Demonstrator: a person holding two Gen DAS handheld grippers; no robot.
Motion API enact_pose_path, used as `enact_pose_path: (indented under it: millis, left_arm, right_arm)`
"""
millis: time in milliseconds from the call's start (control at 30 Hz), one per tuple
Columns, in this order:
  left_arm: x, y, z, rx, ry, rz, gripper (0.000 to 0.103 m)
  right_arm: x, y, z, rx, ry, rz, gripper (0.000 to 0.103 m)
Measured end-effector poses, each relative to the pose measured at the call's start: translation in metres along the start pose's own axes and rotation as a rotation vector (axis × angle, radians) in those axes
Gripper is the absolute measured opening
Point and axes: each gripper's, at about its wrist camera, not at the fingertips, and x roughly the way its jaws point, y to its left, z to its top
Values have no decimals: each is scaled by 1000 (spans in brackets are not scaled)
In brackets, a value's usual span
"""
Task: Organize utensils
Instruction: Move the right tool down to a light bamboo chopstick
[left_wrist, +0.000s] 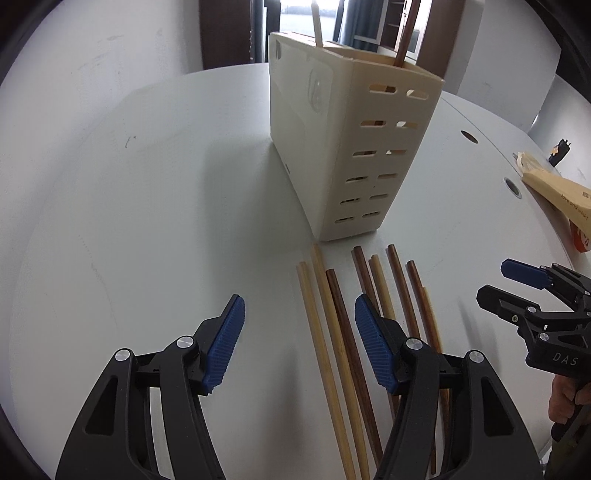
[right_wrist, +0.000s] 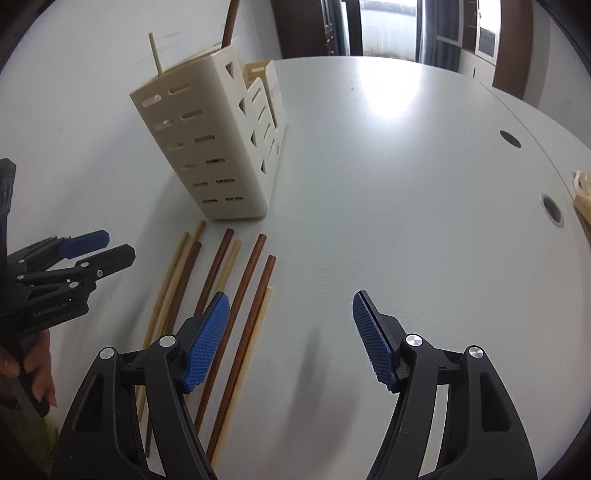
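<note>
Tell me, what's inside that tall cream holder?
Two chopsticks stand in the cream holder: one pale chopstick and one dark chopstick. Their lower ends are mostly hidden by its walls.

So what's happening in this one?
A person holds a claw in each hand over a white table. Loose chopsticks, light and dark, lie in a row in front of a cream slotted holder that already has a couple standing in it. The left claw and right claw are both open and empty; nothing is picked up yet.
</note>
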Motion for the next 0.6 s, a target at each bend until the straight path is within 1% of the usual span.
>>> enact_pose_path:
  millis: [67,133,300,600]
  left_arm:
    - [6,2,0,-5,17,12,62]
    - [13,1,1,14,36,20,62]
    - [26,3,4,2,64,21,62]
    - [42,9,0,-11,86,12,62]
  right_arm:
    - [6,-1,0,8,19,-6,69]
    - [12,-2,0,18,29,-32,69]
    - [30,-4,-2,37,77,-25,69]
    - [51,-1,-7,1,90,-77,69]
